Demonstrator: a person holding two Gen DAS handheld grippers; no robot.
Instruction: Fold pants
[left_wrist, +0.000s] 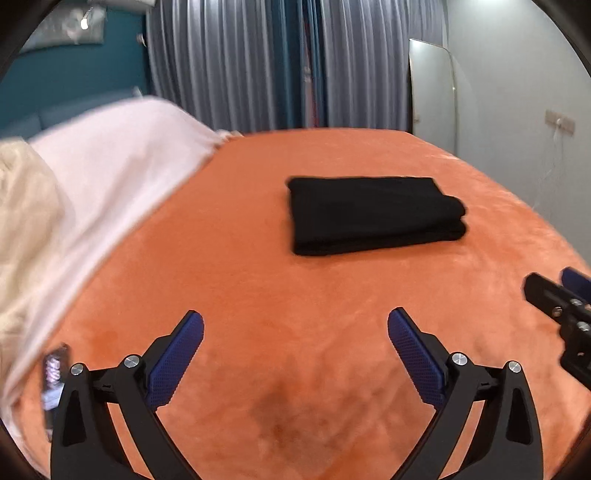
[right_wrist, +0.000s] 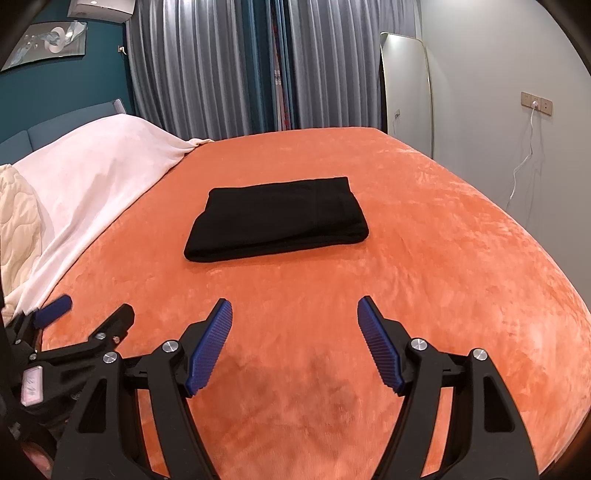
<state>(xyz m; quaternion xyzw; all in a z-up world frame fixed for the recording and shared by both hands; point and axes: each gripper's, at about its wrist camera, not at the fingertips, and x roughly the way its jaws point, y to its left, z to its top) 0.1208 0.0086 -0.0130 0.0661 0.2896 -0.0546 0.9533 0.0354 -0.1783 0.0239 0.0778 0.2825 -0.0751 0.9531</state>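
Black pants (left_wrist: 373, 214) (right_wrist: 277, 219) lie folded into a compact rectangle on the orange bed cover (left_wrist: 295, 295) (right_wrist: 424, 258). My left gripper (left_wrist: 295, 321) hovers over the cover well short of the pants, open wide, with nothing between its blue pads (left_wrist: 177, 362). My right gripper (right_wrist: 294, 310) is also open and empty, on the near side of the pants. Each gripper shows at the edge of the other's view: the right gripper (left_wrist: 569, 306) at the right, the left gripper (right_wrist: 88, 314) at the lower left.
A white blanket (left_wrist: 122, 177) (right_wrist: 96, 173) and a cream quilt (left_wrist: 26, 229) (right_wrist: 16, 229) cover the left side of the bed. Grey curtains (right_wrist: 221, 74) hang behind. A mirror (right_wrist: 406, 92) leans on the right wall, beside a socket with a white cable (right_wrist: 524, 155).
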